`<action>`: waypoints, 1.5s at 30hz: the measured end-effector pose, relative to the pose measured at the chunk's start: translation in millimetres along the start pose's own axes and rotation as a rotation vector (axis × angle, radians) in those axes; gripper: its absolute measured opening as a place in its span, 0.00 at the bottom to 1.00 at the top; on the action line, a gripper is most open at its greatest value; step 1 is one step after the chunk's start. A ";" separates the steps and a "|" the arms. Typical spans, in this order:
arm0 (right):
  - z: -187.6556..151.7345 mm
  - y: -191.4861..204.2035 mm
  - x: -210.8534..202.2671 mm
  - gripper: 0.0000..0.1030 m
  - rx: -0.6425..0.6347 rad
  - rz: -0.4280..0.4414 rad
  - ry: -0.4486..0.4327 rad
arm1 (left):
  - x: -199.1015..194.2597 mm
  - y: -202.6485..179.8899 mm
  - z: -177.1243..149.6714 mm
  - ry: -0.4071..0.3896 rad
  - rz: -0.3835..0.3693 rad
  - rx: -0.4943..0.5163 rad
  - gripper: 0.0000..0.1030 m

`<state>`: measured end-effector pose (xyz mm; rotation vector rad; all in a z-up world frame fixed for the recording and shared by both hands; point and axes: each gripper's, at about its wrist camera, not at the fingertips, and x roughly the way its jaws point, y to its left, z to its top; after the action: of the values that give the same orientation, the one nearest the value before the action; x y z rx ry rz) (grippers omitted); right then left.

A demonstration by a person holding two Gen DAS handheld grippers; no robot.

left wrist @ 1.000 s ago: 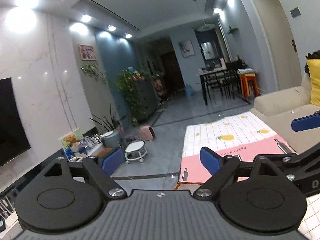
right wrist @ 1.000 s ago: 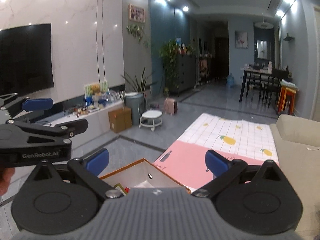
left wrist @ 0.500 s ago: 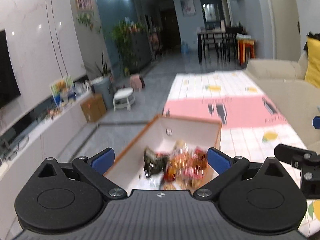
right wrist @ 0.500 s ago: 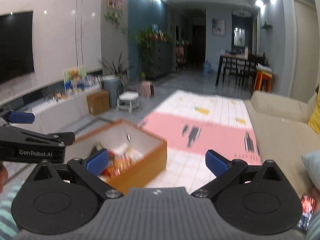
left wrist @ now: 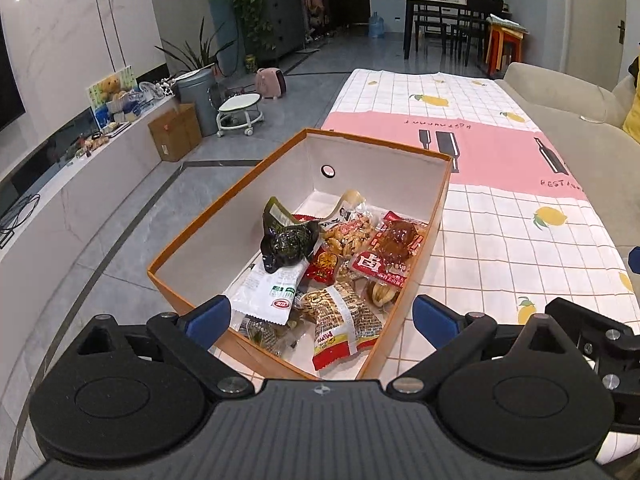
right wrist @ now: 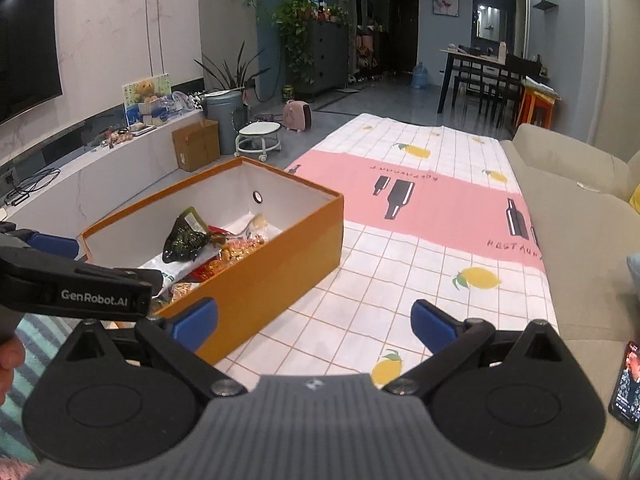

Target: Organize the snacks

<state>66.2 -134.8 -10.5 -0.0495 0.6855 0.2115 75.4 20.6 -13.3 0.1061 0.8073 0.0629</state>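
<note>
Both tools, left tool [left wrist: 321, 315] and right tool [right wrist: 314, 319], hover spread wide and empty over the worktop [left wrist: 520, 240]. The snacks [left wrist: 340, 264] lie heaped inside the orange box [right wrist: 256, 280]. Sorting looks barely begun; the next move likely calls for lowering one tool onto a single packet.

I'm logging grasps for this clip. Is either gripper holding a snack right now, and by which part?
Nothing is held. The left gripper is open above the orange box of snacks; the right gripper is open over the tablecloth.
</note>
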 end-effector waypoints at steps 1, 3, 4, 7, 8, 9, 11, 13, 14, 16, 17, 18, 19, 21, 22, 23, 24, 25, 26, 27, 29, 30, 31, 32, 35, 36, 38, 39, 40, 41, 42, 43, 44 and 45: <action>0.6 -0.3 0.7 0.96 0.004 -0.002 0.002 | 1.0 -0.1 -0.4 0.003 0.000 0.000 1.00; 1.1 -1.1 2.4 0.96 0.010 -0.001 0.003 | -0.9 0.8 -1.4 0.007 -0.003 0.000 1.00; 1.1 -0.5 2.1 0.96 0.009 0.000 0.002 | 1.0 -0.7 -0.3 0.008 -0.003 0.000 1.00; 2.2 0.9 1.9 0.96 -0.003 0.002 -0.003 | -0.4 -0.5 -0.6 0.008 -0.003 0.002 1.00; 2.6 1.0 2.0 0.96 -0.007 0.002 -0.005 | 0.3 -0.9 -0.3 0.009 -0.003 0.002 1.00; 3.3 1.5 1.8 0.96 -0.010 0.002 -0.007 | -0.3 -0.5 -0.1 0.009 -0.003 0.003 1.00; 3.7 2.0 1.5 0.96 -0.014 0.001 -0.010 | -1.3 0.0 0.0 0.009 -0.003 0.005 1.00; 3.9 2.4 0.8 0.96 -0.016 0.001 -0.014 | -0.3 -0.3 0.5 0.010 -0.003 0.004 1.00; 4.2 2.6 0.7 0.96 -0.017 0.000 -0.014 | -1.4 0.3 -0.1 0.011 -0.003 0.005 1.00; 2.7 2.5 0.3 0.96 -0.016 0.001 -0.014 | -1.1 0.0 0.0 0.011 -0.003 0.002 1.00; 2.7 2.5 0.4 0.96 -0.016 0.001 -0.013 | -0.6 -0.2 1.1 0.012 -0.003 0.003 1.00; 3.1 2.4 0.3 0.96 -0.016 0.000 -0.013 | -1.0 0.1 1.2 0.013 -0.003 0.005 1.00; 3.0 2.5 0.5 0.96 -0.017 0.000 -0.013 | -1.4 0.5 0.8 0.013 -0.004 0.005 1.00; 2.6 2.7 0.8 0.96 -0.018 0.001 -0.013 | -1.8 0.8 0.6 0.013 -0.005 0.004 1.00; 2.4 3.2 1.0 0.96 -0.019 0.000 -0.013 | -2.1 0.9 0.4 0.014 -0.006 0.004 1.00; 2.5 3.3 0.9 0.96 -0.019 0.000 -0.014 | -1.7 0.9 0.5 0.015 -0.007 0.005 1.00; 2.6 3.1 1.0 0.96 -0.019 0.000 -0.014 | -1.9 1.5 0.0 0.016 -0.008 0.005 1.00; 2.6 3.0 1.1 0.96 -0.019 0.000 -0.013 | -2.6 1.7 -0.3 0.016 -0.008 0.005 1.00; 2.6 3.0 1.1 0.96 -0.019 0.000 -0.013 | -2.2 1.8 -0.3 0.016 -0.008 0.006 1.00; 2.6 3.0 1.1 0.96 -0.018 0.000 -0.013 | -2.4 1.9 -0.4 0.017 -0.008 0.006 1.00; 2.4 2.9 1.3 0.96 -0.018 -0.001 -0.011 | -2.3 2.0 -0.2 0.016 -0.008 0.005 1.00; 1.7 3.5 1.6 0.96 -0.017 -0.001 -0.010 | -1.8 2.0 -0.5 0.017 -0.007 0.004 1.00; 1.3 3.4 1.9 0.96 -0.017 -0.002 -0.009 | -1.8 1.9 -0.6 0.017 -0.006 0.003 1.00; 1.5 3.3 2.0 0.96 -0.015 -0.003 -0.007 | -2.5 2.3 -0.9 0.017 -0.005 0.001 1.00; 1.8 2.2 2.1 0.96 -0.011 -0.004 -0.005 | -2.2 3.1 -0.9 0.018 -0.003 0.000 1.00; 1.5 1.5 2.5 0.96 -0.011 -0.004 -0.005 | -2.1 3.0 -0.8 0.018 -0.003 0.001 1.00; 1.5 1.3 2.5 0.96 -0.012 -0.004 -0.005 | -2.6 3.4 -1.2 0.020 -0.003 0.002 1.00; 1.4 1.0 2.6 0.96 -0.012 -0.004 -0.003 | -2.5 3.3 -0.7 0.020 -0.004 0.001 1.00; 1.3 0.4 3.1 0.96 -0.011 -0.004 -0.002 | -2.6 3.8 -0.5 0.021 -0.005 0.000 1.00; 1.2 0.1 3.2 0.96 -0.011 -0.004 -0.001 | -2.8 4.4 -0.5 0.022 -0.005 0.000 1.00; 1.1 0.1 3.3 0.96 -0.010 -0.004 0.000 | -3.0 4.8 -0.6 0.022 -0.005 -0.001 1.00; 1.0 -0.1 3.4 0.96 -0.010 -0.004 0.001 | -3.1 5.2 -0.6 0.021 -0.005 0.000 1.00; 1.0 -0.4 3.3 0.96 -0.009 -0.004 0.001 | -3.3 5.5 -0.6 0.021 -0.006 0.001 1.00; 1.0 -0.3 3.4 0.96 -0.010 -0.004 0.000 | -3.1 5.1 -0.6 0.021 -0.006 0.002 1.00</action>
<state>69.4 -134.4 -11.8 -0.0600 0.6848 0.2114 72.8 25.4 -10.9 0.1048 0.8284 0.0581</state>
